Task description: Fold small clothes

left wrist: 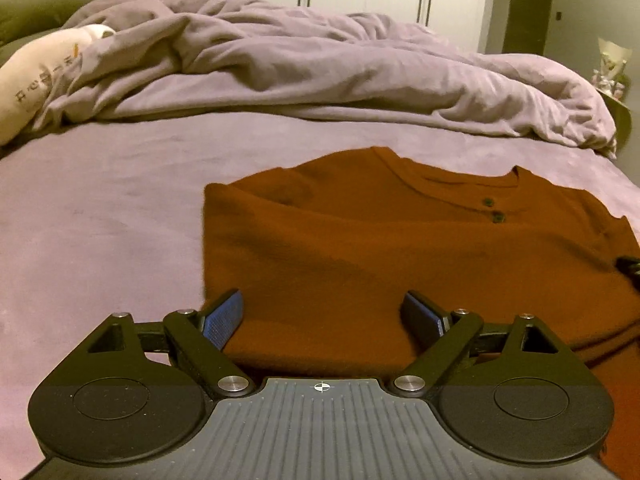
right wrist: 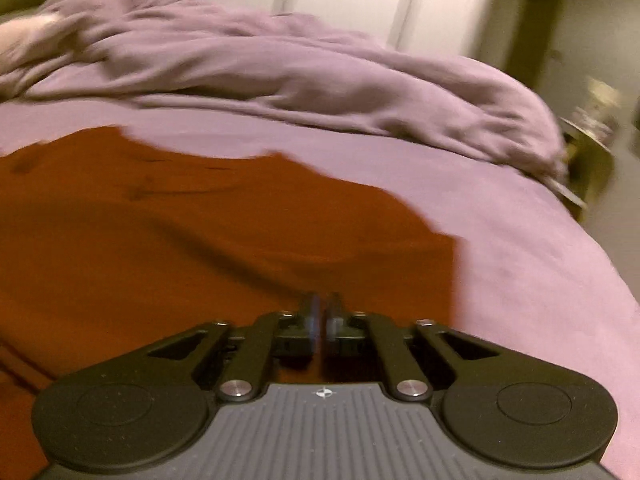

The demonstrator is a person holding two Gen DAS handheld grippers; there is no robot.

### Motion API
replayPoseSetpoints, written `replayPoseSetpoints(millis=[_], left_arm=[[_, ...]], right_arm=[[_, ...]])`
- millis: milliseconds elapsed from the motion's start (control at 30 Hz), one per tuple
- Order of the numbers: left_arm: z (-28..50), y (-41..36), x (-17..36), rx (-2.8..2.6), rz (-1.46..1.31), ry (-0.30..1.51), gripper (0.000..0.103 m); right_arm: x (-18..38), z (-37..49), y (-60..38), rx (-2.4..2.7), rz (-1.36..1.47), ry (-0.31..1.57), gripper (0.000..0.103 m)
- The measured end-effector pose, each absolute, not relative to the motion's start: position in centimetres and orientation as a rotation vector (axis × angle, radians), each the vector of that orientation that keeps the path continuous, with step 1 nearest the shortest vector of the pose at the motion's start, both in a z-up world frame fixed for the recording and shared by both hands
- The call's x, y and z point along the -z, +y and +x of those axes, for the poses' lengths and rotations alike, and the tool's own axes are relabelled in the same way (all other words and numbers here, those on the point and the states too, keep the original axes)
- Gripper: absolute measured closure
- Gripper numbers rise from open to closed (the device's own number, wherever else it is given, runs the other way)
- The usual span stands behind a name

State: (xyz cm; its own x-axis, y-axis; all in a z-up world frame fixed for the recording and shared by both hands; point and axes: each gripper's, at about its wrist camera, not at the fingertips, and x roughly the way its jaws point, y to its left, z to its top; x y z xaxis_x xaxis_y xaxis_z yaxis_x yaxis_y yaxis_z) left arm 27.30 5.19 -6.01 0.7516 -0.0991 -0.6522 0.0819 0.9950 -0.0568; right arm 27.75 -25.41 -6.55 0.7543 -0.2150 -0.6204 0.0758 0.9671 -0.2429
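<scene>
On the bed (left wrist: 100,216), seen from the left wrist, a rust-brown shirt (left wrist: 360,248) lies flat on the purple sheet, collar and two dark buttons (left wrist: 493,210) pointing away toward a rumpled purple duvet (left wrist: 320,68). Its left sleeve side looks folded in, giving a straight left edge. The left claw (left wrist: 322,316) sits low and level over the shirt's near hem, released, its blue-padded fingers (left wrist: 223,318) spread wide with the cloth lying between them, nothing pinched. A white plush toy (left wrist: 36,76) rests at the far left beside the duvet, and a dark bit of the other tool shows at the right edge.

From the right wrist, the picture is blurred. The right claw (right wrist: 321,320) is held low and pointed forward over the shirt's (right wrist: 200,240) near right part, clenched, the pads pressed nearly together. Whether cloth is caught between them cannot be told. The duvet (right wrist: 300,72) lies beyond.
</scene>
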Motion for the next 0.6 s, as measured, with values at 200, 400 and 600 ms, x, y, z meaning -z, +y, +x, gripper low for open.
replayPoseSetpoints(millis=[200, 400, 600], left_arm=[[23.4, 6.2, 4.4, 0.123, -0.07, 0.713, 0.01], [23.5, 6.5, 5.9, 0.079, -0.083, 0.797, 0.008], [21.3, 7.9, 4.6, 0.039, -0.069, 0.826, 0.009]], right_arm=[[3.3, 23.3, -28.0, 0.156, -0.112, 0.674, 0.101], [4.8, 20.4, -26.7, 0.107, -0.203, 0.699, 0.1], [4.8, 21.2, -29.6, 0.328, -0.176, 0.82, 0.098]])
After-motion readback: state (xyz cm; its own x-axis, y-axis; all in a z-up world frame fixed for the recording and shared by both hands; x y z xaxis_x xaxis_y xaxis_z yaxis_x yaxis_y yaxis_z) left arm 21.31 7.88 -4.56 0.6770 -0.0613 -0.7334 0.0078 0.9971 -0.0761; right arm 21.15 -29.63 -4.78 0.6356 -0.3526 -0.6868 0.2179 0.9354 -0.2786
